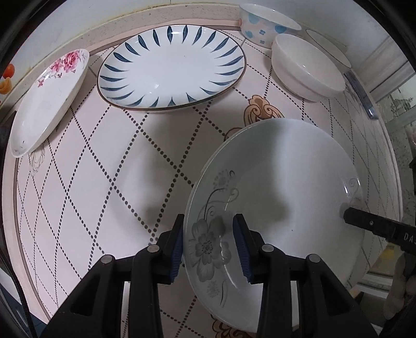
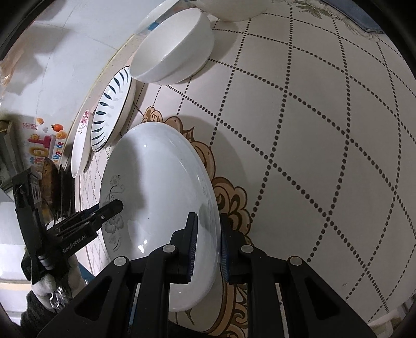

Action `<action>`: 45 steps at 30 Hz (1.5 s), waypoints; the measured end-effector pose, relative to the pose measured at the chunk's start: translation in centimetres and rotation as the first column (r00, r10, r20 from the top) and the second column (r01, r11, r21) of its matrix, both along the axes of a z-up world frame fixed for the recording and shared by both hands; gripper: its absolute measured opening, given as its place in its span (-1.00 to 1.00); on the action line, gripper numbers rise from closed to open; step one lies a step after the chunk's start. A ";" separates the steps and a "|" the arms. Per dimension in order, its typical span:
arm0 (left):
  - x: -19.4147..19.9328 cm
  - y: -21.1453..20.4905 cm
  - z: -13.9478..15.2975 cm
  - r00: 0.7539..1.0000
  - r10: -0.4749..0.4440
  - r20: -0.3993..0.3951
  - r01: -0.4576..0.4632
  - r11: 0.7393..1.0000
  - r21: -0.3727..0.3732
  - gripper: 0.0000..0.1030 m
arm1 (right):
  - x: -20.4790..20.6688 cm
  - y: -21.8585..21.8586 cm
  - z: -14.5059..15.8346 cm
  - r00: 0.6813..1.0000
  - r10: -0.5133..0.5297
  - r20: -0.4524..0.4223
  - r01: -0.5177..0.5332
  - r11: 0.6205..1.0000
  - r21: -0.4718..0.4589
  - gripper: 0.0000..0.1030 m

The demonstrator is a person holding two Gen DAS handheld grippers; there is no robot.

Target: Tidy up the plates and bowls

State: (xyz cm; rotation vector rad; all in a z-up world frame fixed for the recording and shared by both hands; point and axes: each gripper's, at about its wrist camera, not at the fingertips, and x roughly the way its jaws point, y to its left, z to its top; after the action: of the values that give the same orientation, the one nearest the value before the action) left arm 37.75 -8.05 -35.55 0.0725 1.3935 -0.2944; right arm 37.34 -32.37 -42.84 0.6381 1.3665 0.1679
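A white plate with a grey flower print is held above the patterned table by both grippers. My left gripper has its fingers astride the plate's near rim, one inside and one outside, with some gap to the inner pad. My right gripper grips the opposite rim; its tip shows in the left wrist view. The left gripper shows in the right wrist view. Further back lie a blue-leaf plate, a pink-flower plate, a plain white bowl and a blue-spotted bowl.
The table has a pink dotted-diamond cloth and a raised rim along a wall at the back. Another thin-rimmed dish lies behind the white bowl. A dark flat object lies near the right edge.
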 end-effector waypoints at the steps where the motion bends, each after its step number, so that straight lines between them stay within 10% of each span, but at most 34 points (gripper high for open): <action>1: -0.1 0.4 0.4 1.000 0.004 0.001 -0.004 1.000 -0.006 -0.34 | 0.0 -0.1 0.0 1.000 -0.009 -0.014 0.009 1.000 0.009 -0.61; 13: 4.9 15.4 10.2 0.944 0.285 0.164 -0.257 0.951 -0.172 -0.15 | 1.9 3.9 10.7 0.990 -0.105 0.094 0.100 0.993 0.058 0.04; 20: 11.6 27.6 6.9 0.881 0.453 0.134 -0.435 0.889 -0.144 -0.15 | 13.7 18.0 10.6 0.990 0.000 0.144 -0.020 0.991 0.135 0.09; 26: 16.5 32.0 2.6 0.873 0.480 0.084 -0.471 0.875 -0.111 -0.15 | 25.1 26.7 6.9 0.989 0.109 0.103 -0.117 0.990 0.079 0.08; 33: 18.4 31.5 -0.5 0.902 0.431 0.032 -0.424 0.898 -0.118 -0.29 | 32.5 30.1 3.1 0.980 0.188 0.060 -0.188 0.982 0.004 -0.21; 36: 18.2 31.4 -0.9 0.905 0.423 0.049 -0.416 0.903 -0.107 -0.43 | 33.7 30.9 1.7 0.972 0.230 0.042 -0.230 0.973 -0.009 -0.64; 45: 17.0 32.2 -0.3 0.904 0.422 0.070 -0.414 0.904 -0.103 -0.62 | 33.3 30.9 0.0 0.972 0.231 0.034 -0.230 0.973 -0.021 -0.75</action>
State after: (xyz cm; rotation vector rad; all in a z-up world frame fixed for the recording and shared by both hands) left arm 54.79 24.12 -35.87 -0.2806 1.2671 0.0102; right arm 70.67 -1.49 -42.82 0.4585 1.4039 0.3524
